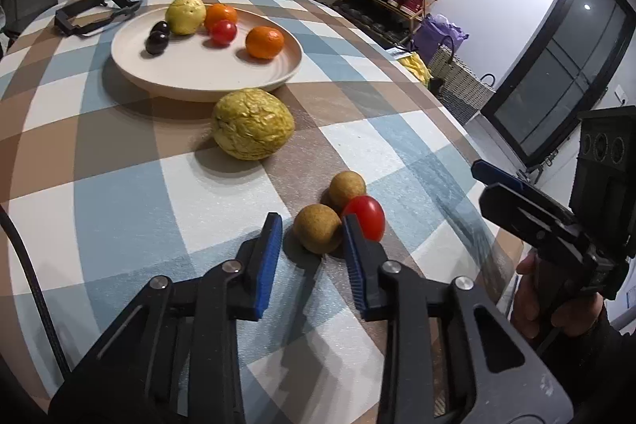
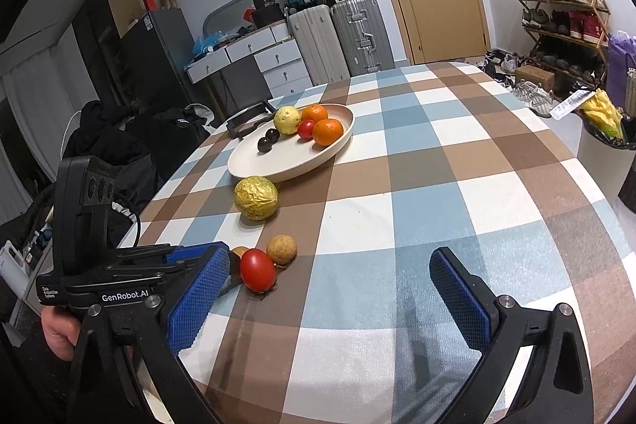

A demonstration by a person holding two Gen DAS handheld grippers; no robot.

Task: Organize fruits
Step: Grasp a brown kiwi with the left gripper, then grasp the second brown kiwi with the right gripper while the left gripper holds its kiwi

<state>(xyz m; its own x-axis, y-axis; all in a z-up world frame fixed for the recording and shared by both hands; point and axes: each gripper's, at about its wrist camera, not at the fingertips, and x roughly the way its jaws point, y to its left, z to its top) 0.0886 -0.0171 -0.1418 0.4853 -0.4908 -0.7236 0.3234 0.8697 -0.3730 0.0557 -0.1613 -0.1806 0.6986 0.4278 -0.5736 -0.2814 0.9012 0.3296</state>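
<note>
1. Left wrist view: the left gripper (image 1: 312, 237) is low over the checked tablecloth (image 1: 119, 193), jaws part open and holding nothing, with the nearer brown fruit (image 1: 317, 227) sitting between the fingertips. Its right finger stands just beside the red tomato (image 1: 367, 216), and the second brown fruit (image 1: 346, 188) touches the cluster behind. To grip well, I judge it should centre on the near fruit and close gently so the neighbours are not knocked rolling. The plate (image 1: 159, 74) lies well beyond, past the wrinkled yellow fruit (image 1: 252, 124)

2. Right wrist view: the right gripper (image 2: 330, 285) hovers wide open and empty, near the same cluster; the tomato (image 2: 257, 270) hides most of the target. It probably should stay clear. The plate (image 2: 254, 161) has free room at its near side for the drop
</note>
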